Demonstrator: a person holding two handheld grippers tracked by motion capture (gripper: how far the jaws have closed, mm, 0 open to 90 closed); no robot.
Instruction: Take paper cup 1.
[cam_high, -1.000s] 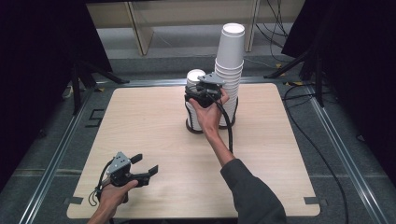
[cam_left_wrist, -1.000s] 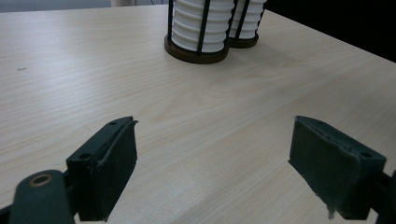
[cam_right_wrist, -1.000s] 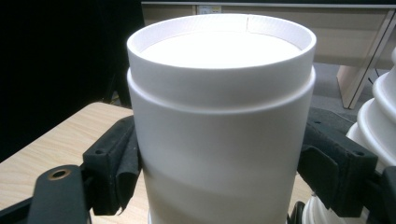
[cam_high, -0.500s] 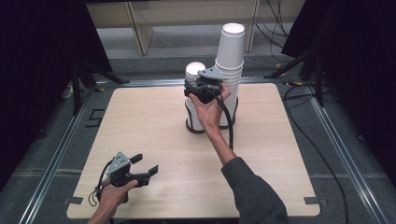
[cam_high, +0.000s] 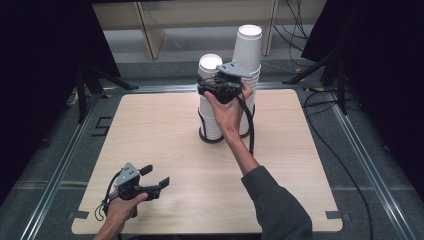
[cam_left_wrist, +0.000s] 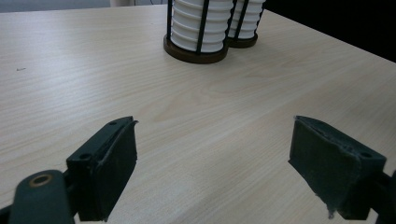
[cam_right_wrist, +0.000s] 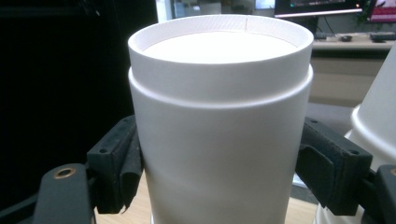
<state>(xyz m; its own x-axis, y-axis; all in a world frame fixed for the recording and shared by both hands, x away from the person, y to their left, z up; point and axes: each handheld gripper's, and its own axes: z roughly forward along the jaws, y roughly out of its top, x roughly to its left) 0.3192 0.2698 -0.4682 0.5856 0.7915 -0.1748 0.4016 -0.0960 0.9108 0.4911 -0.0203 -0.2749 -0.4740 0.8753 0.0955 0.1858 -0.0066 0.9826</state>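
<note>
Looked like a lab recording rig: bare wooden counter ringed by black curtains, cables across the grey floor, and monitors on a desk behind.

White cups, black fingers, pale woodgrain table

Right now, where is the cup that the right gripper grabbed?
In the high view the white cup sits upside down atop the left stack at the table's far middle, clamped between the right gripper fingers, beside the taller stack.
</note>
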